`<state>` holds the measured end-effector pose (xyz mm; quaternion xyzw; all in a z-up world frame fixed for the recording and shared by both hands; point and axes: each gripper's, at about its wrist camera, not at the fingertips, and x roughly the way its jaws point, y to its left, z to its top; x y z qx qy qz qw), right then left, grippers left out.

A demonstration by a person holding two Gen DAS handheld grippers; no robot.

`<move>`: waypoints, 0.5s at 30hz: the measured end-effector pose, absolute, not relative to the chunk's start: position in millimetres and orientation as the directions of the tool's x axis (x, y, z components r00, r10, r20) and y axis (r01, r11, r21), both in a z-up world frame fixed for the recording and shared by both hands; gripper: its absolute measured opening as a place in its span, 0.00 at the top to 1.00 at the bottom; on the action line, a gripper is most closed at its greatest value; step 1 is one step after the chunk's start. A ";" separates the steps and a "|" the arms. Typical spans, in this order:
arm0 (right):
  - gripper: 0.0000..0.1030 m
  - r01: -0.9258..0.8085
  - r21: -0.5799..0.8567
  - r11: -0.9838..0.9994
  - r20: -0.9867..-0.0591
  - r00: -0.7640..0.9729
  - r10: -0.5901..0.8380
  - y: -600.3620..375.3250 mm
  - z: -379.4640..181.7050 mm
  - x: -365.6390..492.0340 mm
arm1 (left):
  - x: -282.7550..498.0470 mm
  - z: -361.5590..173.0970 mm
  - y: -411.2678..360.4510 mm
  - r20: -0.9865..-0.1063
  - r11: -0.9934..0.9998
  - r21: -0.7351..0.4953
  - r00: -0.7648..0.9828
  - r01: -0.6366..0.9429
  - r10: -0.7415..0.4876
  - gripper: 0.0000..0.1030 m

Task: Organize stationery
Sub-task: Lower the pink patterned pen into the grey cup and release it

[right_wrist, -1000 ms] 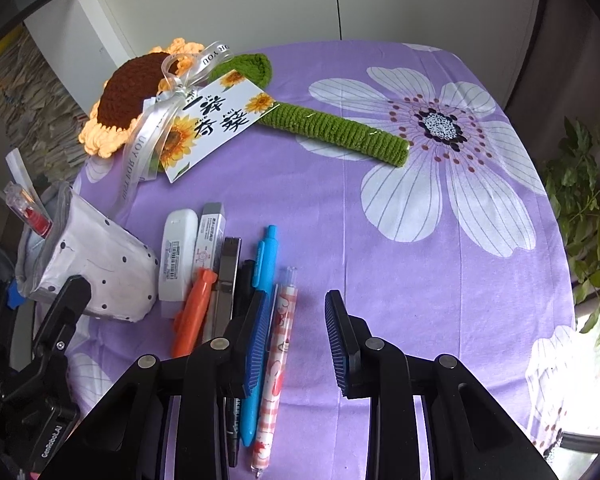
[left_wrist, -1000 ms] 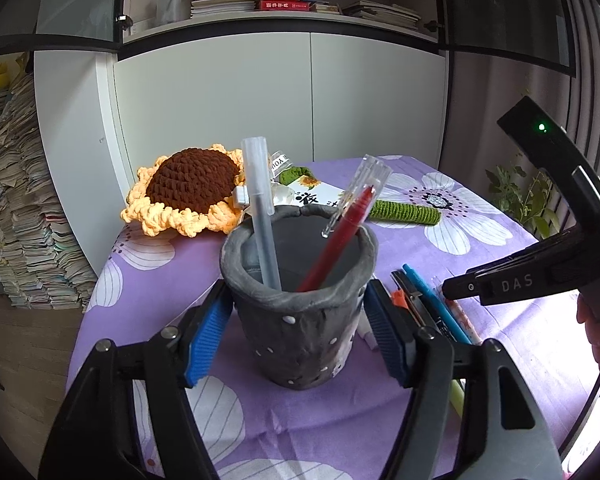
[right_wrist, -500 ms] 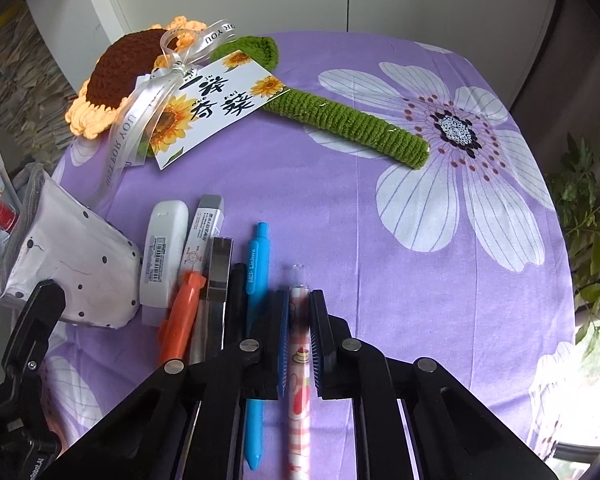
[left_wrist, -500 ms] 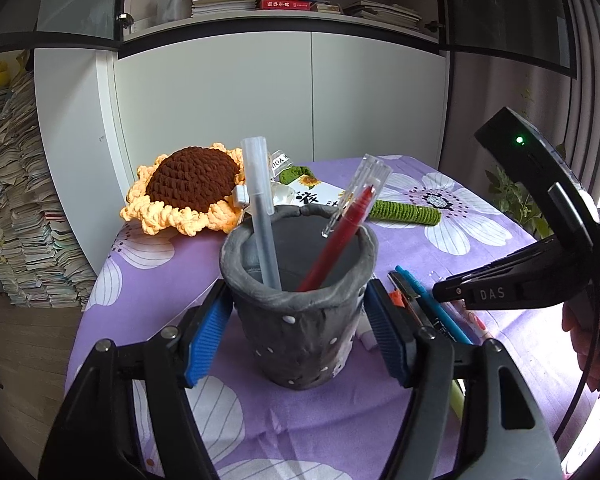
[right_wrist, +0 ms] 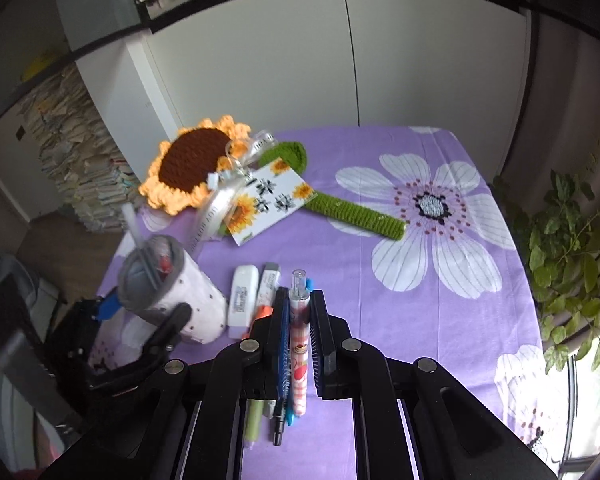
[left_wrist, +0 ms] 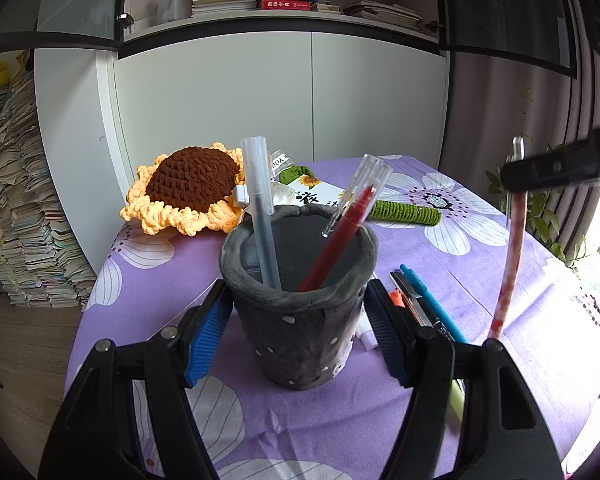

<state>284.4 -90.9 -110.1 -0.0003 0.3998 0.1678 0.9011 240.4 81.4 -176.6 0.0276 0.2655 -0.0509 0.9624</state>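
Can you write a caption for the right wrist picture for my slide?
The right gripper holds a pink patterned pen above the purple flowered tablecloth.

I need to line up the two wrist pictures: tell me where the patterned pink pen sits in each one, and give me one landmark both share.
Left wrist: the patterned pink pen hangs near the right edge, gripped near its top by the right gripper.
Right wrist: it stands bottom centre, clamped between the gripper's pads.
Shared landmark: the crochet sunflower at the table's far left.
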 end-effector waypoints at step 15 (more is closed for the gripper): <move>0.90 -0.479 0.102 0.872 -0.410 0.778 0.475 -31.8 -2.7 263.5 | 241.2 -177.6 82.2 -0.525 0.993 0.026 0.847 0.117 -0.086 0.35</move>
